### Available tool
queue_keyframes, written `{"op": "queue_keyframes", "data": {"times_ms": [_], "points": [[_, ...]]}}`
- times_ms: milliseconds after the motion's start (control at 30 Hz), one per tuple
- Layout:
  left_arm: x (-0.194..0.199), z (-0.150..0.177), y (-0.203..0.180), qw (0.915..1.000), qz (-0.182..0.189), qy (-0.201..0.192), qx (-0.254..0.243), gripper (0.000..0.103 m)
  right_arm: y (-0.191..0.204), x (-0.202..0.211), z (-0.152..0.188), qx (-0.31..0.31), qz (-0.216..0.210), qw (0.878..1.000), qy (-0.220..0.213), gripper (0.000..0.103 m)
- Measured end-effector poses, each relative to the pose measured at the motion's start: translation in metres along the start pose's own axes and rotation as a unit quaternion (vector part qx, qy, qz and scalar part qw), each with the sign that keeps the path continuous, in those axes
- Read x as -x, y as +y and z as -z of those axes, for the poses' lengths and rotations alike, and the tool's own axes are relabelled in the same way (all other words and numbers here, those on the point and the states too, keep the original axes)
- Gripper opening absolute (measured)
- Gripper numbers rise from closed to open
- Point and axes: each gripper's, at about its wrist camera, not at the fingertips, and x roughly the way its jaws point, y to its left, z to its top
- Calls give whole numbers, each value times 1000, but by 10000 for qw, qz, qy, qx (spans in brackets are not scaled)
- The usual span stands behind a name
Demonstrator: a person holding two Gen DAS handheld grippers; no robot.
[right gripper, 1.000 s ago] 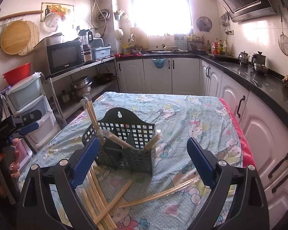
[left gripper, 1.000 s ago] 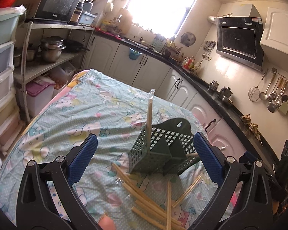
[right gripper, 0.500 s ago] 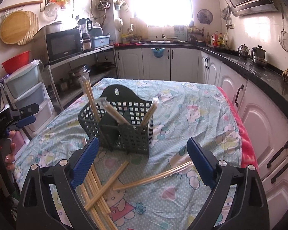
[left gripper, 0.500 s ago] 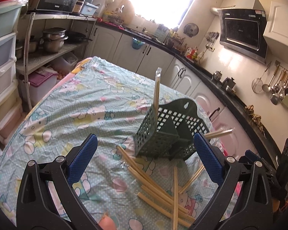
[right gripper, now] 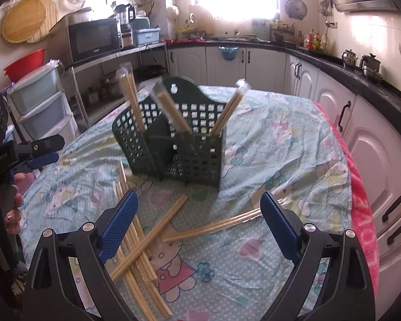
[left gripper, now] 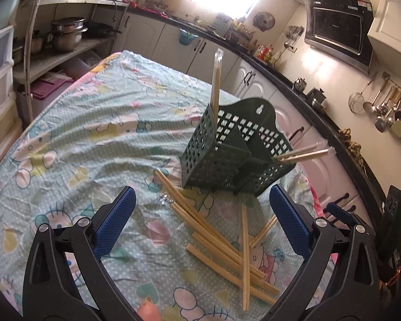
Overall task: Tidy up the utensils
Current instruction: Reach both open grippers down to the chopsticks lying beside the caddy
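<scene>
A dark green perforated utensil holder (left gripper: 235, 152) (right gripper: 173, 144) stands on the table with wrapped chopstick pairs (right gripper: 129, 96) leaning out of its compartments. Several loose wrapped chopsticks (left gripper: 222, 238) (right gripper: 139, 243) lie crossed on the cloth in front of it. My left gripper (left gripper: 200, 227) is open and empty, hovering above the loose pile. My right gripper (right gripper: 197, 227) is open and empty, above the pile from the other side. The left gripper also shows at the left edge of the right wrist view (right gripper: 40, 149).
The table wears a pale green cartoon-print cloth (left gripper: 93, 139) with a pink edge (right gripper: 361, 206). White cabinets (right gripper: 374, 144) and a black counter run along the right. A shelf with pots (left gripper: 66, 32) and plastic drawers (right gripper: 42, 107) stand to the left.
Both grippers have come lower and closer to the holder and the loose chopsticks. Both stay open and empty. The holder and chopsticks have not moved.
</scene>
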Motion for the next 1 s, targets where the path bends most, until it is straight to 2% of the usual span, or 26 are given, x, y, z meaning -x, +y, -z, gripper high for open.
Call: {"op": "queue_keyframes", "data": {"times_ms": [500,633,767,1000], "points": [[-40,19,15,9978,35,656,115,92,20,-44,20,92,-166,9984,537,90],[-54,21,22,9959,83,857,260,79,19,-55,21,60,-153,9979,633,88],[-70,21,27,9927,212,1099,448,64,14,-66,21,-42,-169,9970,757,82],[-98,20,39,9869,312,1398,745,53,9,-90,16,-251,-303,9943,989,67]]}}
